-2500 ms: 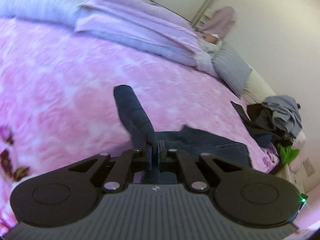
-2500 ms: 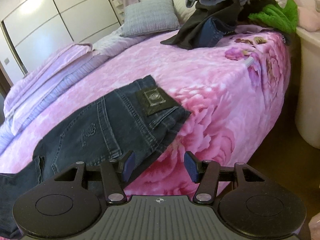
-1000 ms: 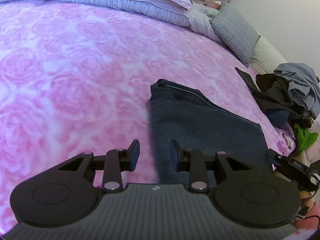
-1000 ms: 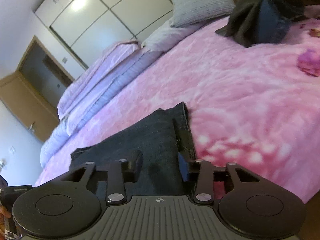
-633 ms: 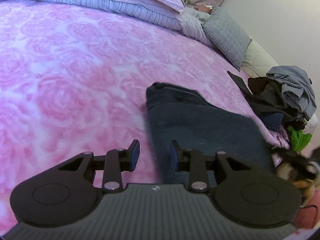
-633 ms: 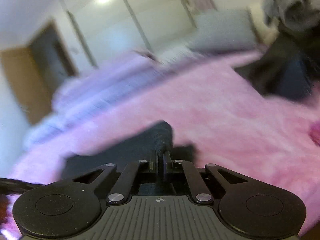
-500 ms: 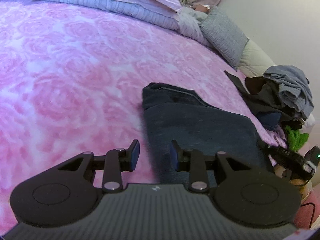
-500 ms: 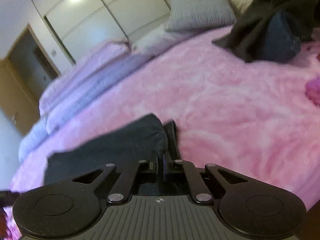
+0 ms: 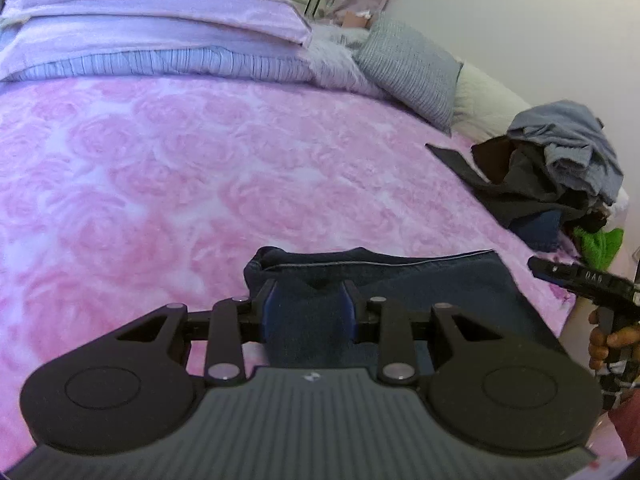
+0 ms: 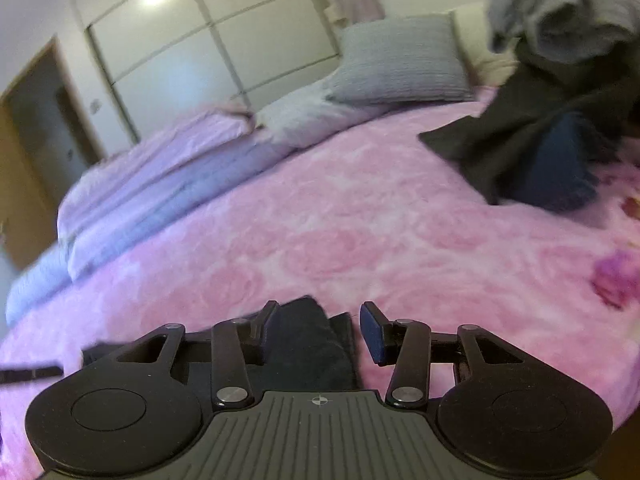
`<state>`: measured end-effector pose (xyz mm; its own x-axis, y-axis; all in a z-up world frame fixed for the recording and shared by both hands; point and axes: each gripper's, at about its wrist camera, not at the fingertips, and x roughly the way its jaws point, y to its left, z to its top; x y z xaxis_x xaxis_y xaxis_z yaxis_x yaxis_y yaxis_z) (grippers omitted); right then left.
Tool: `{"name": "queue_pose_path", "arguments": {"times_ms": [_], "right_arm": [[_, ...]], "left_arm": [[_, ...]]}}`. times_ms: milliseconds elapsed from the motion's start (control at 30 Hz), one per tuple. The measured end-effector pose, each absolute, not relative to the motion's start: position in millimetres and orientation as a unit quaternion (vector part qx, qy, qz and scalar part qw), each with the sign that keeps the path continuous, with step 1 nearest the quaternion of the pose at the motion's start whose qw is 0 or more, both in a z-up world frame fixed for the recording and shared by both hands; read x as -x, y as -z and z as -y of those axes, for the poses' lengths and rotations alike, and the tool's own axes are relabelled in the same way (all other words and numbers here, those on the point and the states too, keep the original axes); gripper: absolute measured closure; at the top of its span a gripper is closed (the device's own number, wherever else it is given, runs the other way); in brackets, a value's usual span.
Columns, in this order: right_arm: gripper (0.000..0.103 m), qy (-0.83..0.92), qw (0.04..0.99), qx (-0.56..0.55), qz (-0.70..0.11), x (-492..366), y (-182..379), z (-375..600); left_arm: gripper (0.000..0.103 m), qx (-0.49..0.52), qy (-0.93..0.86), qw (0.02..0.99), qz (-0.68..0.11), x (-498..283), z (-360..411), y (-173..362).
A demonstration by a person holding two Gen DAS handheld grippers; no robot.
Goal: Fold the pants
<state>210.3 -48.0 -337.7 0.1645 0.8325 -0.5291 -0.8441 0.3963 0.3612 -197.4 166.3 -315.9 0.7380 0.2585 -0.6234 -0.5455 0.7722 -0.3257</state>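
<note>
- Now, left side first: your left hand-held gripper (image 9: pixel 308 312) hangs over the near-left part of the folded pants (image 9: pixel 400 292), jaws narrow and holding nothing. No pad presses the denim. If you dip w/o widening, you'll shove the top layer instead of pinching it, and the fold edge by the left corner could slide open.
- Pants sit on the pink bed (image 9: pixel 160 168), near its front edge, folded into a dark block. That edge is close; a drag toward you prob. pulls part of the stack off the mattress.
- Plush cover looks grabby: a low pinch could catch blanket along w/ denim and lift both.
- Right hand-held gripper (image 10: pixel 318 330) has just been opening. Its jaws now stand apart w/ the pants' corner (image 10: pixel 312 344) lying loose between them, nothing clamped. Pull back too fast or too low and a pad can snag that corner and undo the fold.
- Right view is blurred, so can't tell how neat the layers sit there; check before the next fold.
- Far right, the clothes pile (image 9: pixel 560 176) is well apart from the pants, low risk unless you sweep wide.
</note>
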Motion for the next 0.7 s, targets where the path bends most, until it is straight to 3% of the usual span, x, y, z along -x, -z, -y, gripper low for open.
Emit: {"name": "queue_pose_path", "arguments": {"times_ms": [133,333,500,700], "right_arm": [[0.059,-0.532,0.757,0.043,-0.377,-213,382,28],[0.059,-0.498,0.783,-0.004,-0.374,-216,342,71],[0.059,-0.510,0.788,-0.013,-0.344,-170,311,149],[0.060,-0.495,0.782,0.037,-0.378,-128,345,157]], "left_arm": [[0.073,0.263,-0.253,0.879,-0.307,171,-187,345],[0.075,0.286,-0.267,0.872,-0.295,194,-184,339],[0.077,0.278,-0.250,0.880,-0.293,241,-135,313],[0.077,0.275,-0.214,0.878,-0.329,258,-64,321]]}}
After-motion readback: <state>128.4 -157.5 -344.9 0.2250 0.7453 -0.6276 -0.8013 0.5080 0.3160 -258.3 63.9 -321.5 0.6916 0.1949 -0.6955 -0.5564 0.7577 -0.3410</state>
